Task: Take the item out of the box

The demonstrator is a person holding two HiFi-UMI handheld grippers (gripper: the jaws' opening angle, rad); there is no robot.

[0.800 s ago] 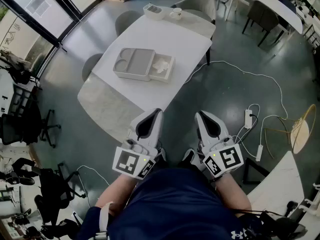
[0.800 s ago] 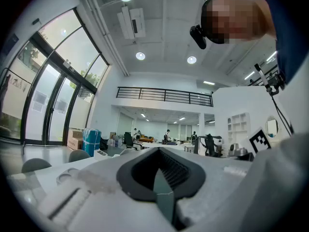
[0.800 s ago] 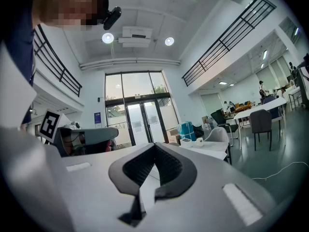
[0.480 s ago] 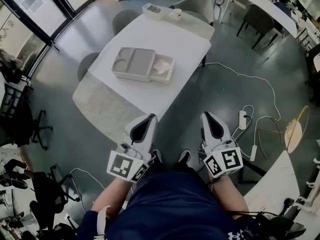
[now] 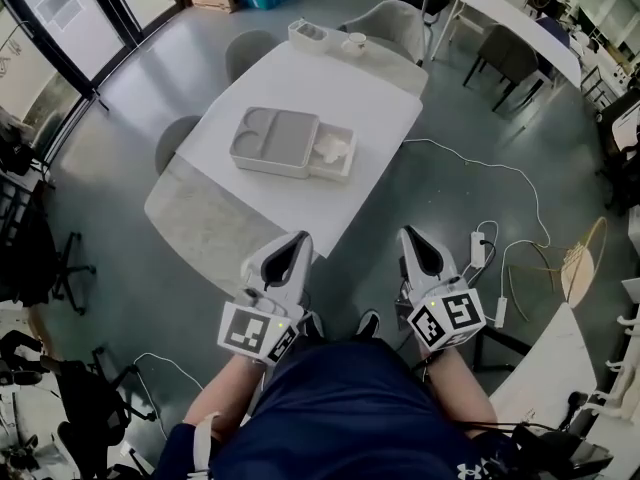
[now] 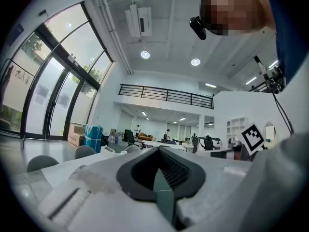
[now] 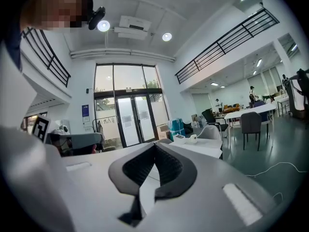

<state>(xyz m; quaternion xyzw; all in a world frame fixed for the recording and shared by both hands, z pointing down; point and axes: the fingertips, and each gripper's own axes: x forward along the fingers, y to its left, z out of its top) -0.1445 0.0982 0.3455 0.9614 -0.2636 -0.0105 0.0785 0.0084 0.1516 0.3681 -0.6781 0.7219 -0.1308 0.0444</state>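
Note:
A grey box [image 5: 275,140] lies on the white table [image 5: 345,86], its lid slid aside at the right end. A crumpled white item [image 5: 335,149] shows in the open part. My left gripper [image 5: 299,240] is shut and empty, held close to my body, well short of the table's near edge. The right gripper [image 5: 411,234] is likewise shut on nothing, over the floor to the table's right. In the left gripper view the jaws [image 6: 161,152] meet with the tabletop beyond them. In the right gripper view the shut jaws [image 7: 154,147] point level toward the table's far end.
A small white tray [image 5: 309,33] and a cup [image 5: 353,40] stand at the table's far end. Grey chairs [image 5: 395,18] ring the table. A power strip [image 5: 477,250] and white cables [image 5: 520,173] lie on the floor at the right. Glass doors [image 7: 125,117] stand behind.
The head view has shifted a little, so the table and box sit slightly lower in it. Both grippers stay shut near my body; the left one has drifted a bit leftward.

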